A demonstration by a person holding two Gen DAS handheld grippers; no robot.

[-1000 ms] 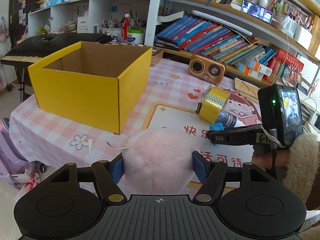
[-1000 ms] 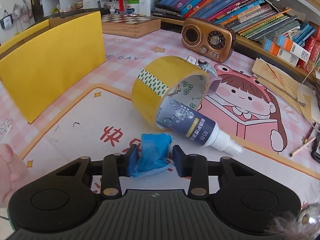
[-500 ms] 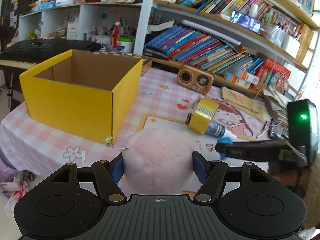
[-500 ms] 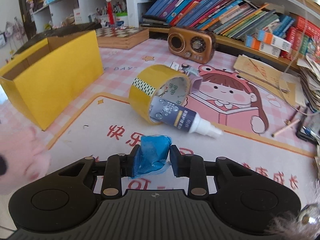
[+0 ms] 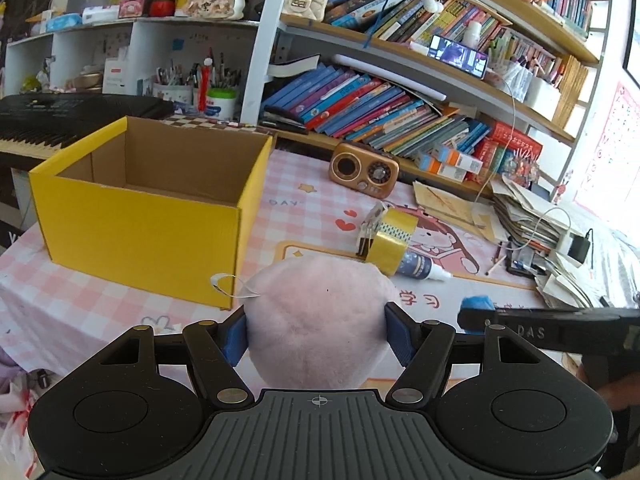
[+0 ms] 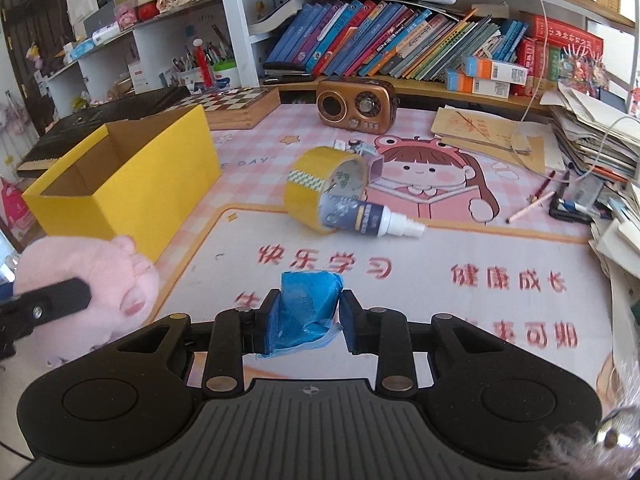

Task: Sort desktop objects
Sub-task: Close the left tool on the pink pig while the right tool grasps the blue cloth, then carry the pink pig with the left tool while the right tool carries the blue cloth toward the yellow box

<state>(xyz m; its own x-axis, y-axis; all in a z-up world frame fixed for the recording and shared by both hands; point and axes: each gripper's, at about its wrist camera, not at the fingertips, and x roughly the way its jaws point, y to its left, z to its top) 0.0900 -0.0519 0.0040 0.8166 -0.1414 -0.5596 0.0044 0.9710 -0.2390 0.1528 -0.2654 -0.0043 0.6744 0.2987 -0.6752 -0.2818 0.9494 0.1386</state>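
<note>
A: Left wrist view, what was shown?
B: The left gripper (image 5: pixel 316 330) pinched a pink plush toy (image 5: pixel 320 320) above the table (image 5: pixel 304 208), just in front of the open yellow box (image 5: pixel 144 220).

A: And the right wrist view?
B: The right gripper (image 6: pixel 308 316) was pressed together on a crumpled blue packet (image 6: pixel 306 304), held over the printed mat (image 6: pixel 440 248). A yellow tape roll (image 6: pixel 316 188) lay touching a spray bottle (image 6: pixel 368 220) beyond it.

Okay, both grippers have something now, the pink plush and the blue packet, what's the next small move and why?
Probably carry the pink plush in the left gripper over the open yellow box and release it there. The box looks empty, sits just ahead to the left, and the right gripper clamps the blue packet farther away.
</note>
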